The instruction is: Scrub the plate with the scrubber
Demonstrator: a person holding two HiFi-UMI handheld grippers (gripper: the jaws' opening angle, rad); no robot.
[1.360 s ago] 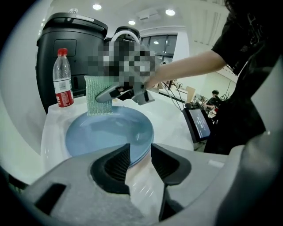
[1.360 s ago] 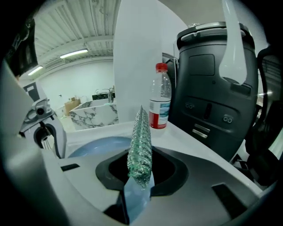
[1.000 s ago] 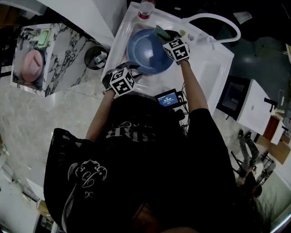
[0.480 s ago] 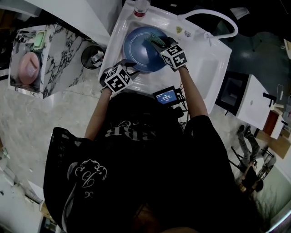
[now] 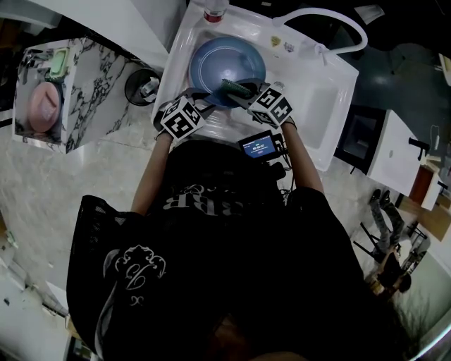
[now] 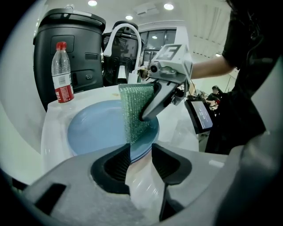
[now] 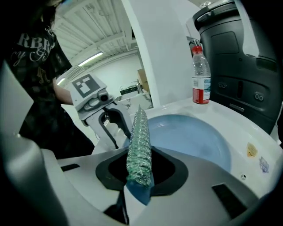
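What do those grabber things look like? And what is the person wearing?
Both are light grey, with dark ribbed pads inside. The left hand-held gripper and the right hand-held gripper each carry a white cube printed with black square markers. The person wears a black short-sleeved T-shirt with pale print.

Dim head view, bright ceiling lights [image 6: 168, 6] (gripper views), fisheye edges, dark vignette
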